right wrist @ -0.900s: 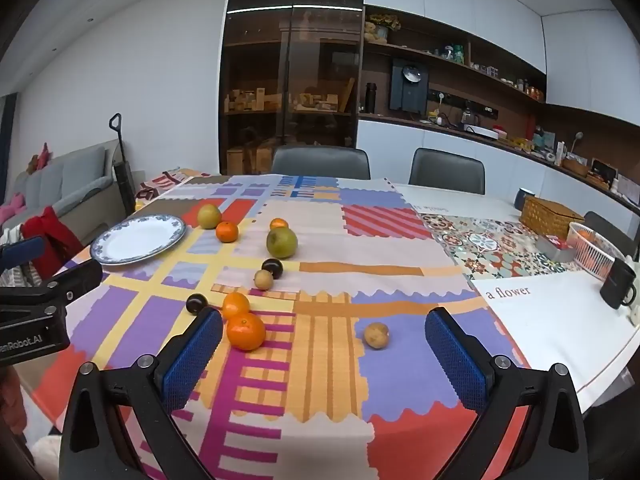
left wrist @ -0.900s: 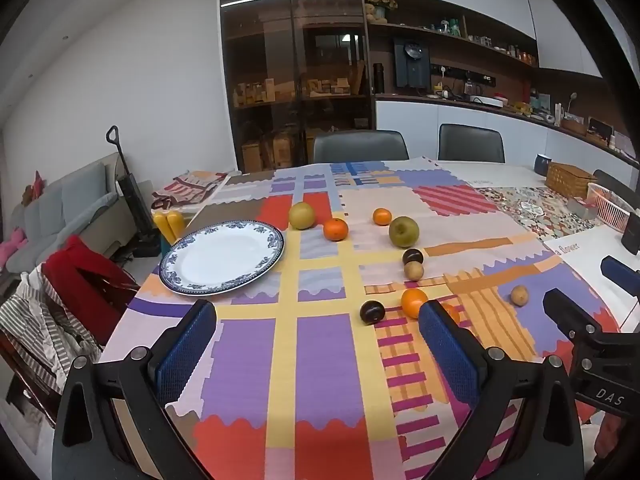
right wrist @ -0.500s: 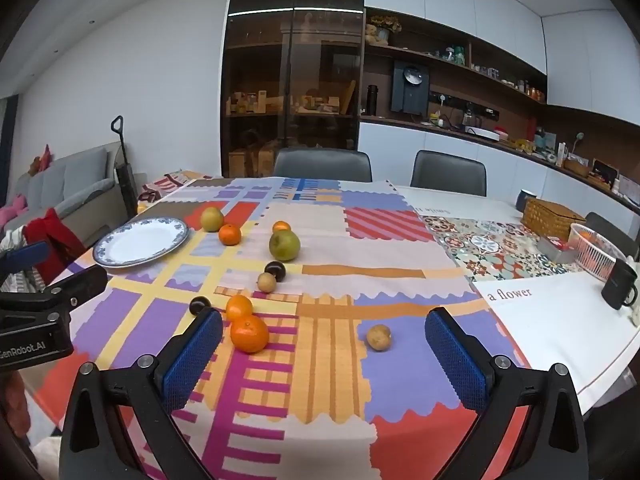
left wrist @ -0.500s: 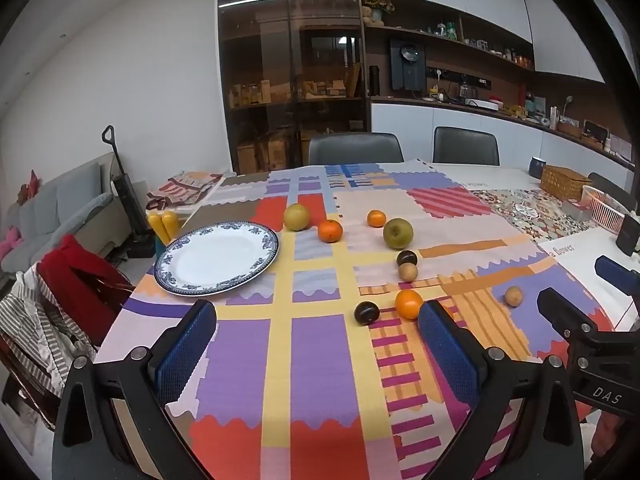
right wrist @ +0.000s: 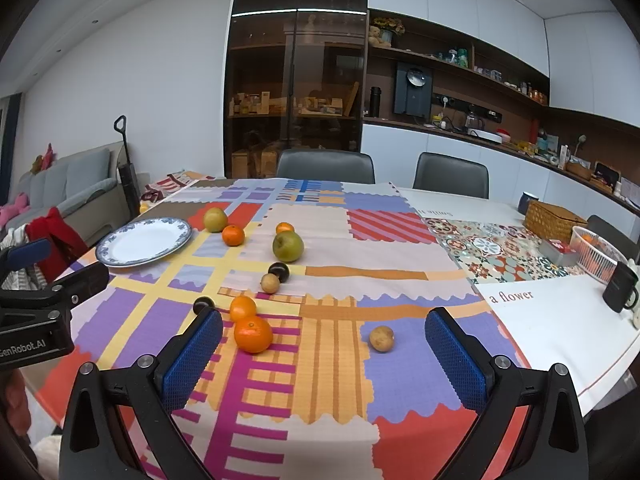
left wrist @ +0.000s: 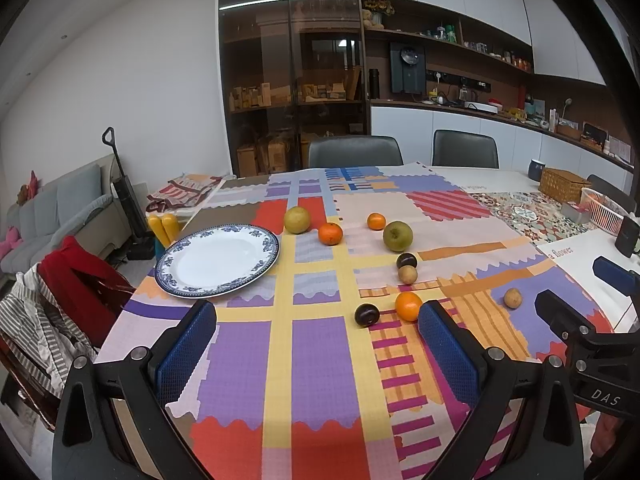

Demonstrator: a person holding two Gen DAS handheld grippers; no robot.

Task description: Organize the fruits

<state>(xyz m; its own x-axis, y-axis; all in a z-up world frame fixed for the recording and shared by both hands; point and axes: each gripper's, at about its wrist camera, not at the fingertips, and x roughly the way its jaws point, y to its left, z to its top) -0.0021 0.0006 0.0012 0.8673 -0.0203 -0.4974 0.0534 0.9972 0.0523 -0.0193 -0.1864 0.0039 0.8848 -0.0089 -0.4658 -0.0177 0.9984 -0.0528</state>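
Patchwork cloth covers your table (left wrist: 240, 360); since a moment ago both views have only drifted slightly, no fruit moved, so sorting hasn't begun. Left tongs (left wrist: 316, 350) gape empty near the glossy plate (left wrist: 218, 260); round oranges (right wrist: 253, 334) lie loose before spread, empty right tongs (right wrist: 324, 354)

Patchwork cloth (left wrist: 316, 344) covers most of the table. Toward the table's right edge: wicker box (right wrist: 554, 220), white basket (right wrist: 596, 254), black mug (right wrist: 620, 286). A dark cup (right wrist: 527, 201) sits just behind the wicker box. Two grey chairs (right wrist: 325, 166) at the far edge. Off the left edge: grey sofa (left wrist: 52, 210), upright vacuum (left wrist: 126, 192), red garment (left wrist: 76, 280). Glass cabinet (right wrist: 298, 92) behind.
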